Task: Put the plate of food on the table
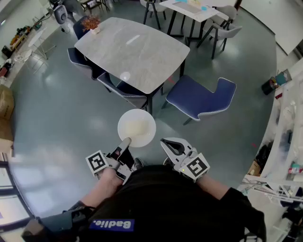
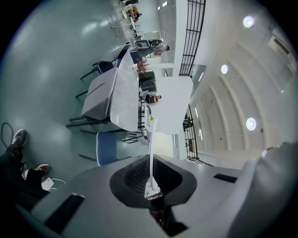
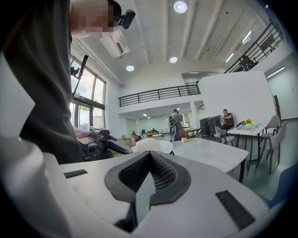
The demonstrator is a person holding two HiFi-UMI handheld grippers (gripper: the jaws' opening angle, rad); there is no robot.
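A white plate (image 1: 136, 126) with a pale heap of food hangs over the floor, in front of the person and short of the table. My left gripper (image 1: 124, 144) is shut on its near rim. In the left gripper view the plate (image 2: 152, 148) shows edge-on as a thin white line pinched between the jaws of my left gripper (image 2: 151, 183). My right gripper (image 1: 173, 145) is just right of the plate, shut and empty. The right gripper view shows the plate (image 3: 149, 145) and the left gripper (image 3: 104, 142) to the left. The grey marble table (image 1: 132, 52) lies ahead.
A blue chair (image 1: 201, 99) stands pulled out at the table's near right corner, and another (image 1: 120, 90) is tucked under its near edge. A small flower pot (image 1: 92, 23) sits at the table's far left corner. A white table with chairs (image 1: 199, 12) stands farther back.
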